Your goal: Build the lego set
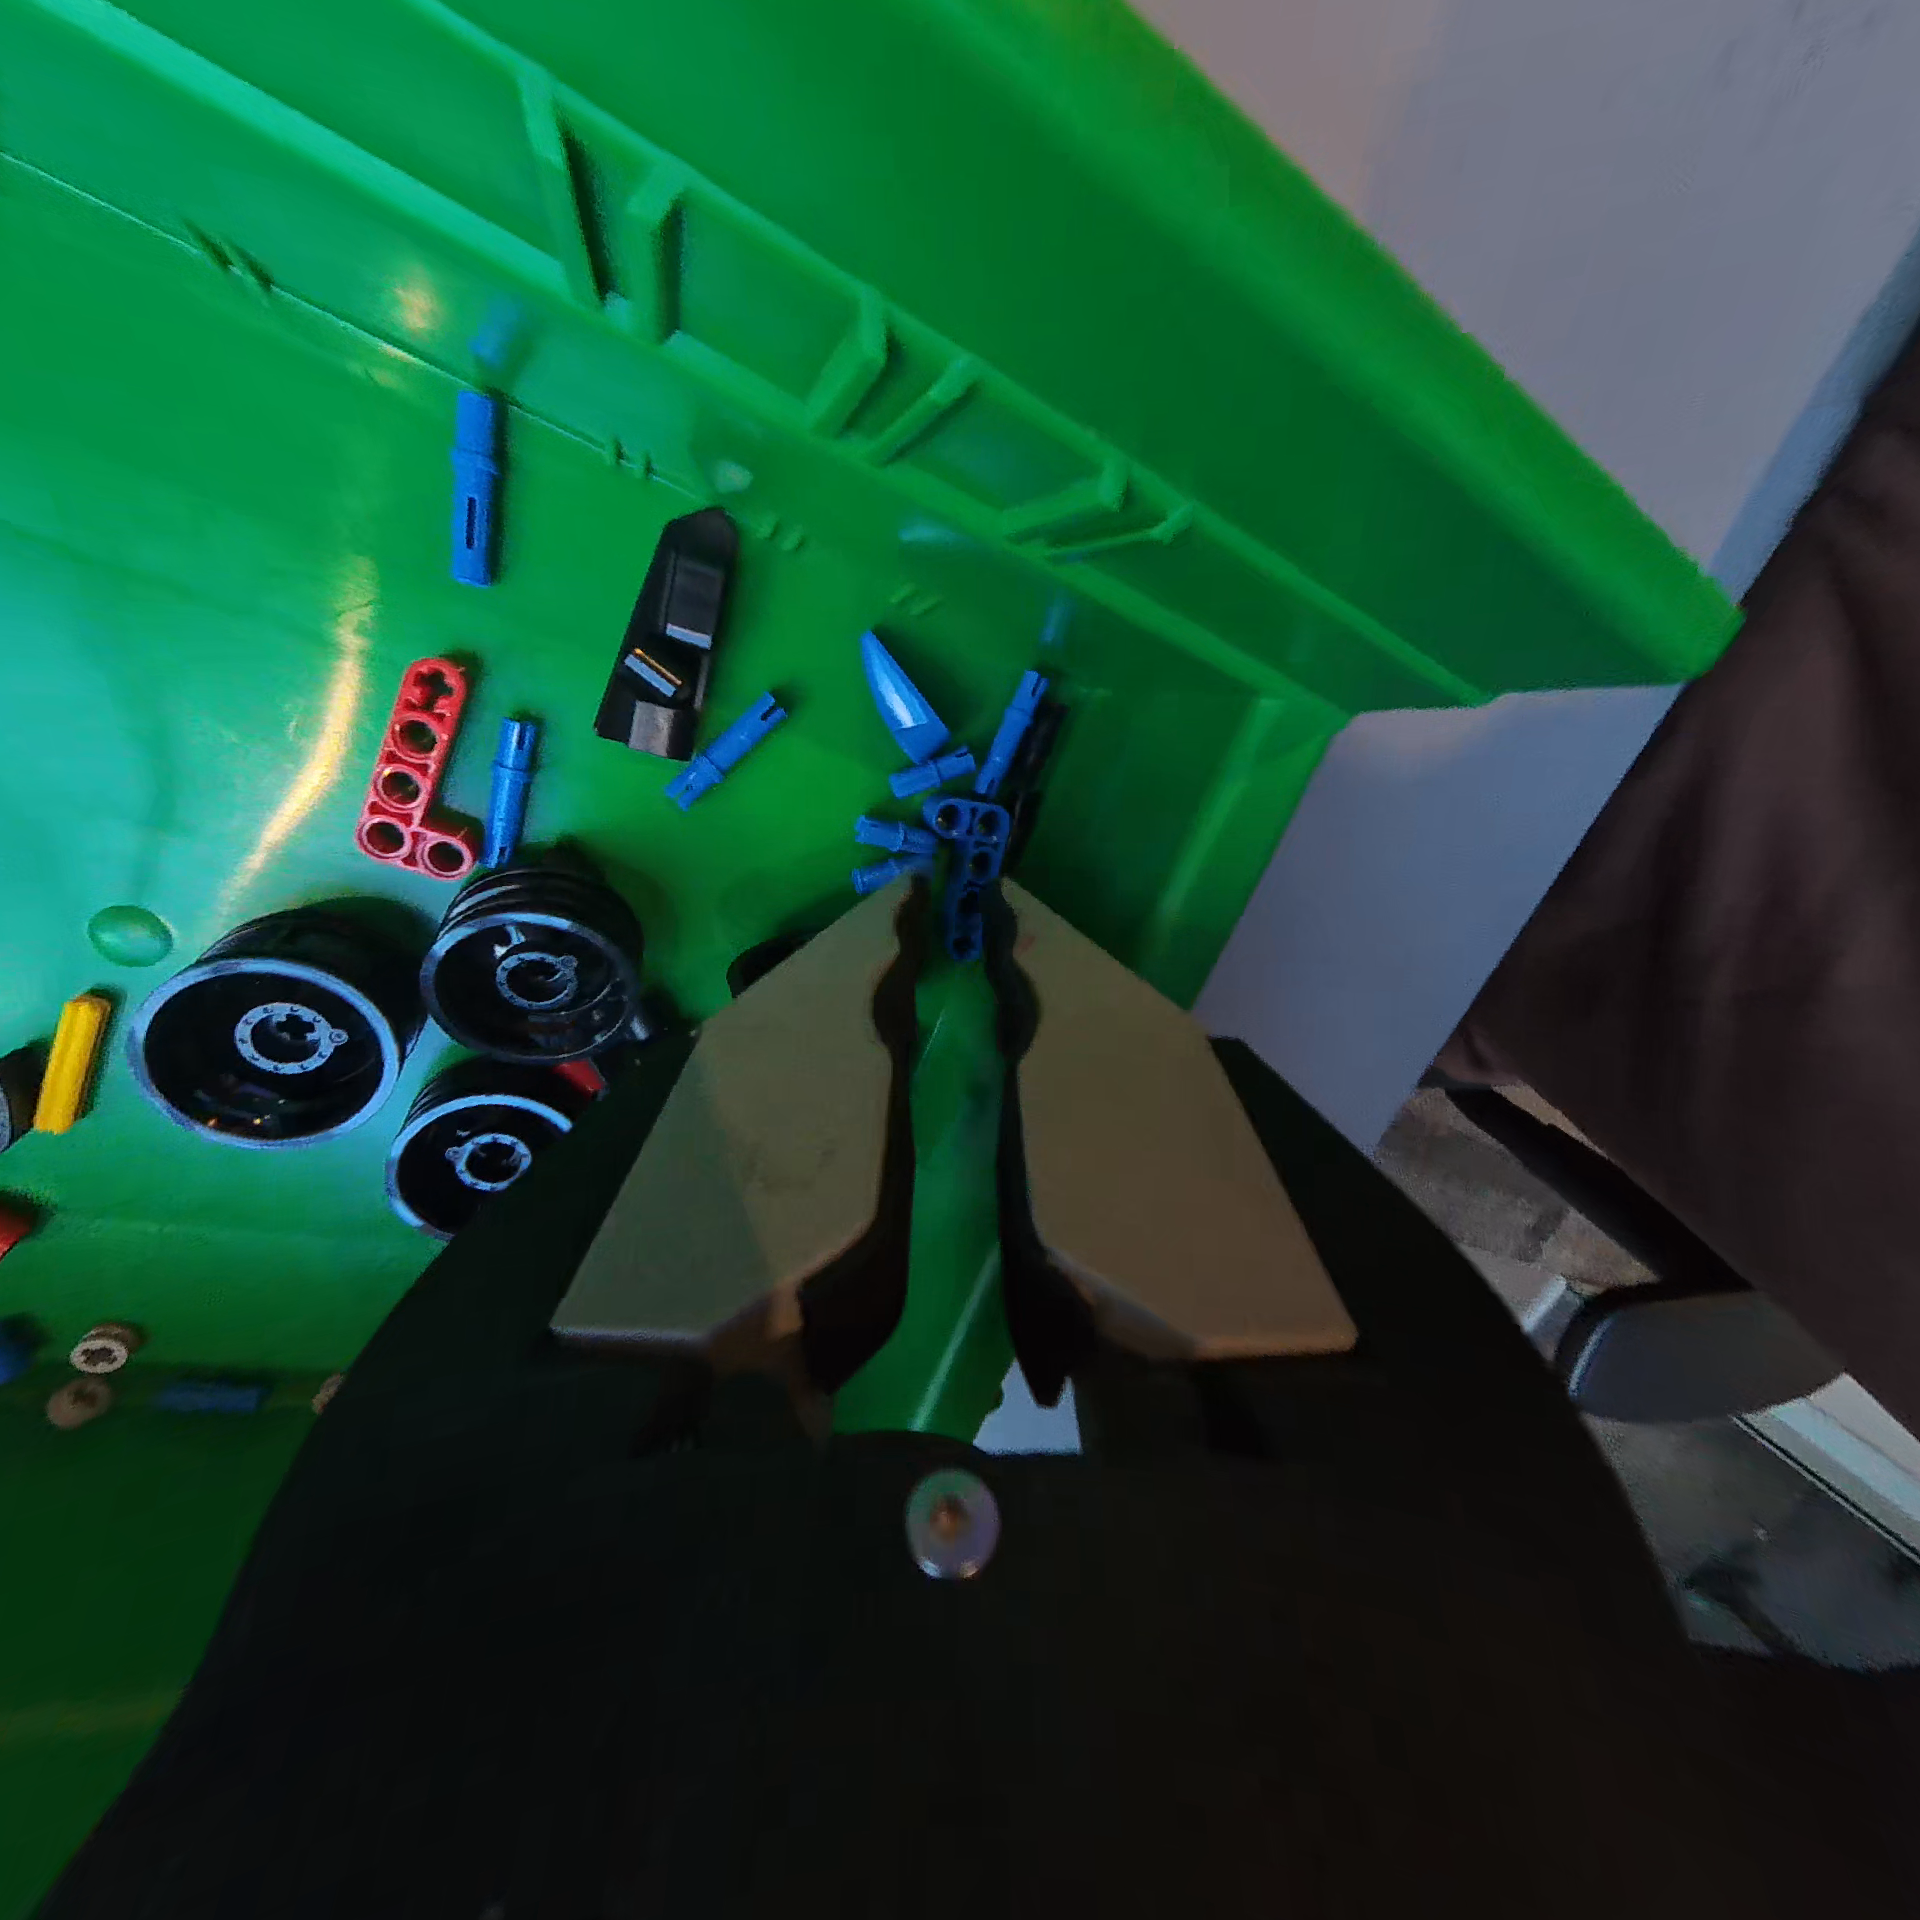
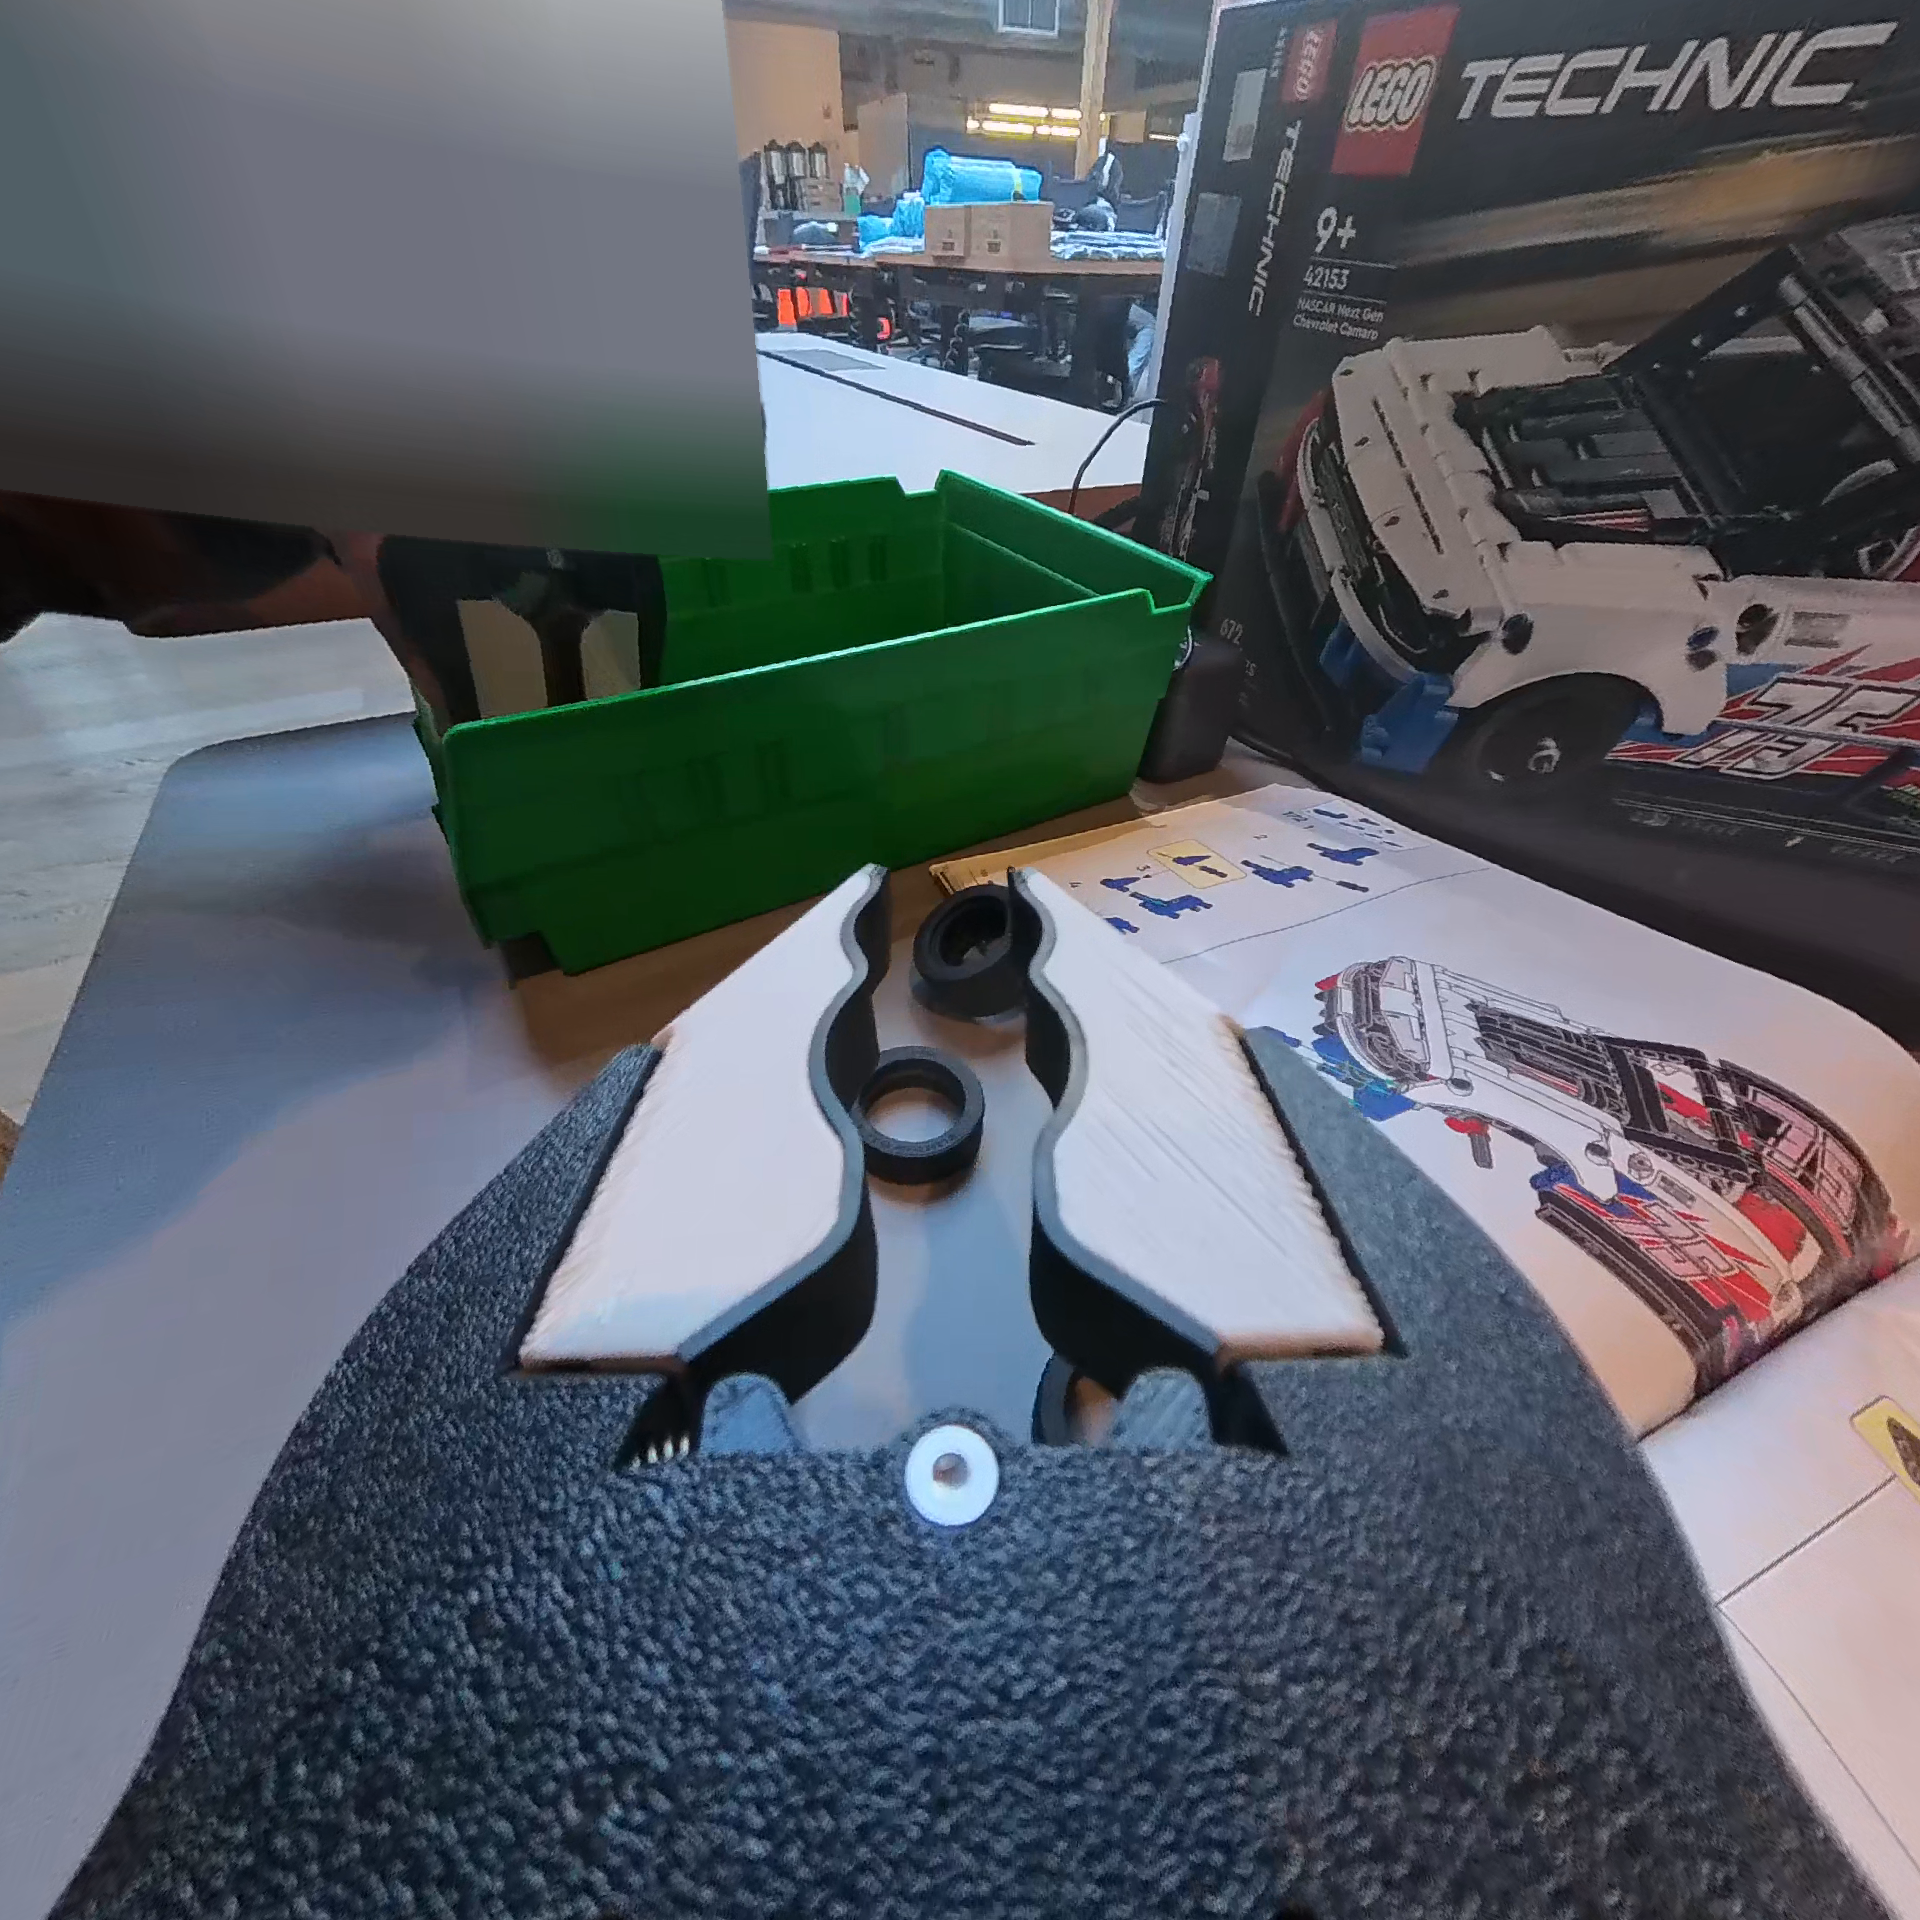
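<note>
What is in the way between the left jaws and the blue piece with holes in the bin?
Nothing visible blocks it. The left gripper has its jaws open on either side of the blue holed beam in the corner of the green bin. Small blue pins crowd its left side, touching or nearly so.

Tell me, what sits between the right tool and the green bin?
Two black tyres on the table, shown in the right wrist view, between the right tool and green bin.

Left gripper [image 1: 956,914] reaches into green bin [image 1: 935,208], fingertips set either side of a blue T-shaped beam [image 1: 968,868] w/ blue pins [image 1: 891,836] at its 9 o'clock. Black wheels [image 1: 272,1023] lie at 8 o'clock, red L-beam [image 1: 416,764] & black panel [image 1: 670,634] at 10.
</note>
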A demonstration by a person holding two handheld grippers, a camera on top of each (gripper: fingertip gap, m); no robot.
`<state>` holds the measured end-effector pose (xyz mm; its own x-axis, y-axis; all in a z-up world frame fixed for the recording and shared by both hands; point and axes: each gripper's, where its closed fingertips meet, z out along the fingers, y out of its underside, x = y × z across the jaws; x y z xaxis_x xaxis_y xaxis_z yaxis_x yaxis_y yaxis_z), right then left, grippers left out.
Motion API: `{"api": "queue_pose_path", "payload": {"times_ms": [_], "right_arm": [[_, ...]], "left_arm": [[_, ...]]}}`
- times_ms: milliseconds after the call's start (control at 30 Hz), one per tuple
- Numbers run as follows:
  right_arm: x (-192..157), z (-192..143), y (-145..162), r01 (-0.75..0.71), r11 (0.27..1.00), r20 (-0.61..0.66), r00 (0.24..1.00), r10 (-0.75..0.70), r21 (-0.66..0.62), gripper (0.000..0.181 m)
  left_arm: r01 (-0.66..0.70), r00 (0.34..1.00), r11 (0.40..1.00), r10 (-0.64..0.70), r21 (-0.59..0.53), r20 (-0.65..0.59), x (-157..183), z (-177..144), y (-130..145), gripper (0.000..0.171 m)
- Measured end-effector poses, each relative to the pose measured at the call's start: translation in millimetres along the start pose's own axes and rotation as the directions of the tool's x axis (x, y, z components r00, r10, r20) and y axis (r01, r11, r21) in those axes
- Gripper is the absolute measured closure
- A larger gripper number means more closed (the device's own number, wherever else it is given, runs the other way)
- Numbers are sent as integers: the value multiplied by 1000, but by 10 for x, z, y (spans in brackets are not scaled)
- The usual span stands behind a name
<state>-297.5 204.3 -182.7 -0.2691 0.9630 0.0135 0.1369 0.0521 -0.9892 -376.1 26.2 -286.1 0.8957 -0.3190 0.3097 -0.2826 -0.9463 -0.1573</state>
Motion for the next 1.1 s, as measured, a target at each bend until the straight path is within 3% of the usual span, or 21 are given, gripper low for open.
{"api": "queue_pose_path", "payload": {"times_ms": [167,267,533,767,1100], "right_arm": [[-6,-6,-15,-2,1000,5,1000,2,5,159],[-13,-14,-26,5,1000,4,1000,-5,6,159],[-11,-18,-33,-7,1000,10,1000,7,11,159],[-22,-8,-23,-2,1000,11,1000,2,5,159],[-36,-23,-56,7,1000,12,1000,-7,14,160]], "left_arm": [[-29,999,998,31,-60,32,-73,2,-13,158],[-30,992,996,40,-85,118,-212,-20,1,171],[-13,1000,1000,13,-2,-2,-15,-72,-21,162],[-1,1000,997,-1,-79,-27,-12,31,11,161],[29,998,998,-25,-48,66,-139,-27,40,166]]}}
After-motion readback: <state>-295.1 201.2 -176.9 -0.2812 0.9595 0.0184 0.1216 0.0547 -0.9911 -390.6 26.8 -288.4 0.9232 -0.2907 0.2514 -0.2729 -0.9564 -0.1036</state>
